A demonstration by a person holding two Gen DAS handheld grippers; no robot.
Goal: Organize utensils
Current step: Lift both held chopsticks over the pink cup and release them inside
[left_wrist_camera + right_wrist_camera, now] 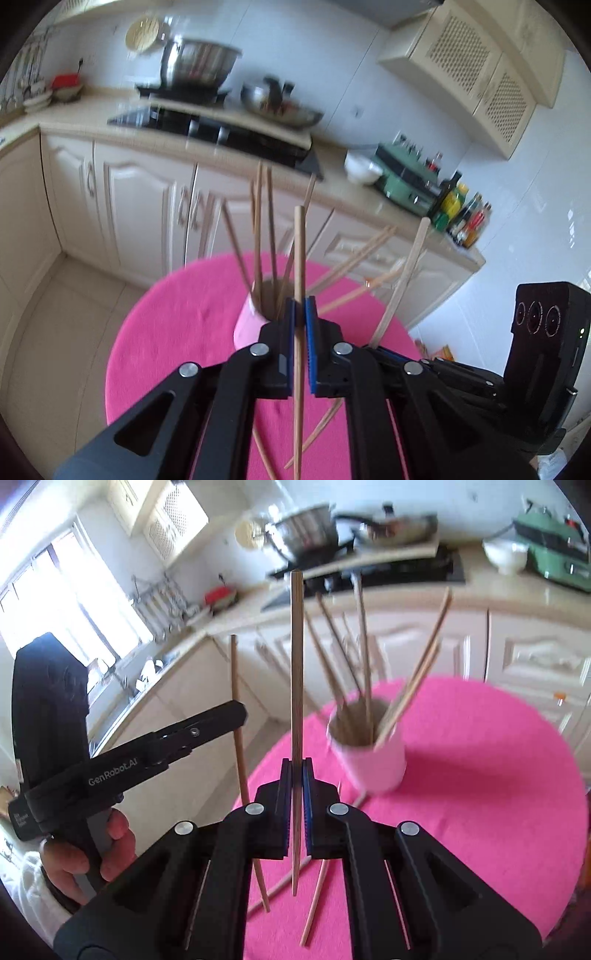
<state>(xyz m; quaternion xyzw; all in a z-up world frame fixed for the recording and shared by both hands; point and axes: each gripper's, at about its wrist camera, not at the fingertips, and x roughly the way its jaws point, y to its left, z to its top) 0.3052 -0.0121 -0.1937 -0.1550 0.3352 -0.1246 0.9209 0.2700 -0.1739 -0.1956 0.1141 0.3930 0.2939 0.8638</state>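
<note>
Cup (373, 760), pink, w/ chopsticks (364, 653) fanned inside, on pink table (498, 794); loose sticks (314, 904) on cloth. Left gripper (300, 306) & right gripper (294, 771) each clamped on one stick. Kitchen counter (155, 125) behind.

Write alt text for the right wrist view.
The right gripper, its jaws shut, holds one chopstick upright above a pink tablecloth. Beyond stands a pink cup of chopsticks; at left, the left gripper holds another.

Wooden chopsticks (296, 672) upright, others fanned in pink cup (373, 760).
</note>
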